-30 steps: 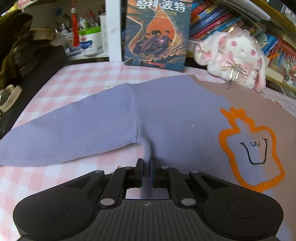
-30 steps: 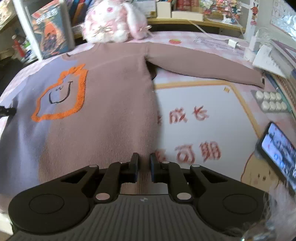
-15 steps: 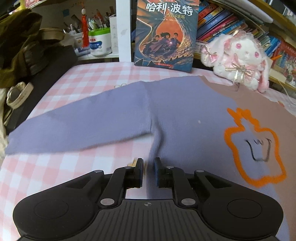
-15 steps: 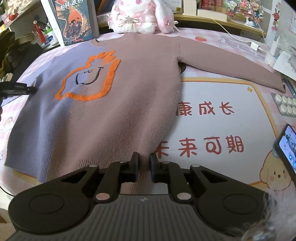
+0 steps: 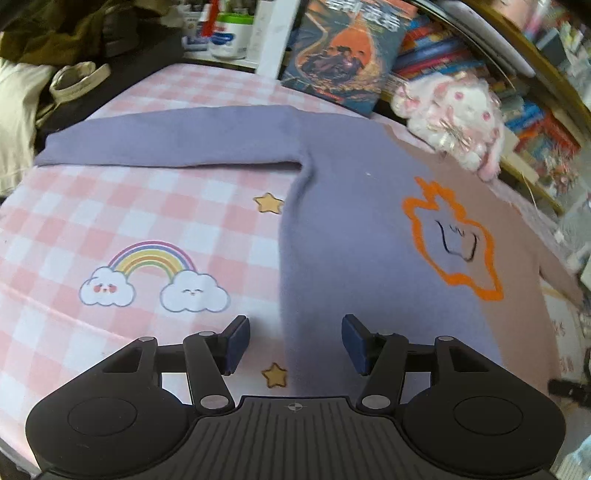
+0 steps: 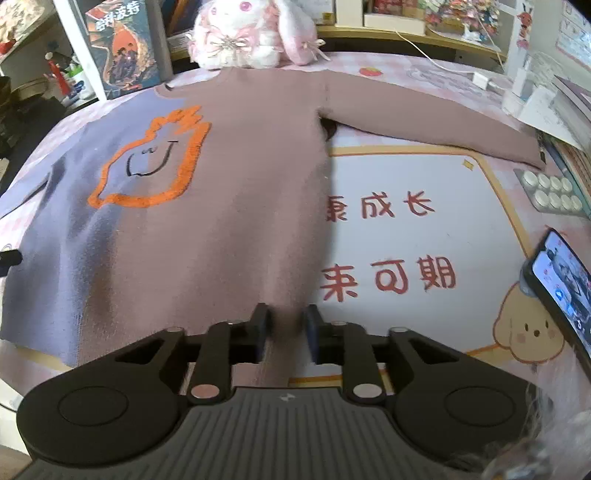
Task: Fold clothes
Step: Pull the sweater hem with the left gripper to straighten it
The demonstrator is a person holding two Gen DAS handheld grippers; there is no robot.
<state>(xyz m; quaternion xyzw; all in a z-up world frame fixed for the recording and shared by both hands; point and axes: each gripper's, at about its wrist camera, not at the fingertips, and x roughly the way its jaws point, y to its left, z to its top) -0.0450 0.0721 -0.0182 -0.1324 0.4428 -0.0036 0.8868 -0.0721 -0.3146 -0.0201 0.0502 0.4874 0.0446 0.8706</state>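
Sweater (image 5: pixel 354 236), two-tone purple and mauve-brown with an orange-outlined face motif (image 5: pixel 454 240), lies flat, front up, on your pink checked tablecloth (image 5: pixel 110 206). In your left wrist view the purple sleeve (image 5: pixel 170 140) runs from the shoulder toward 10 o'clock, straight and flat on the cloth. Your left gripper (image 5: pixel 293 341) is released: its blue-padded fingers (image 5: pixel 236 341) stand wide apart, and the purple side edge of the sweater passes between them without touching either pad. A printed rainbow with two clouds (image 5: pixel 151 277) sits at 9 o'clock from that gripper, one yellow star (image 5: pixel 269 203) just beside the side seam and another (image 5: pixel 275 374) just beside the left finger.

In your right wrist view the brown sleeve (image 6: pixel 424 122) extends toward 2 o'clock, its cuff near a blister pack of tablets (image 6: pixel 550 192). Your right gripper (image 6: pixel 286 332) is partly parted, with the brown hem corner of the sweater (image 6: pixel 236 206) lying in the gap; motion blur there means you cannot tell whether the pads still pinch it. Red printed characters (image 6: pixel 384 277) on the white mat panel lie at 1 o'clock, and a lit phone (image 6: pixel 561 280) stands at 3 o'clock. A pink plush rabbit (image 6: pixel 243 33) sits at 12 o'clock, touching the collar, with an illustrated book (image 6: pixel 122 48) upright at 11 o'clock.
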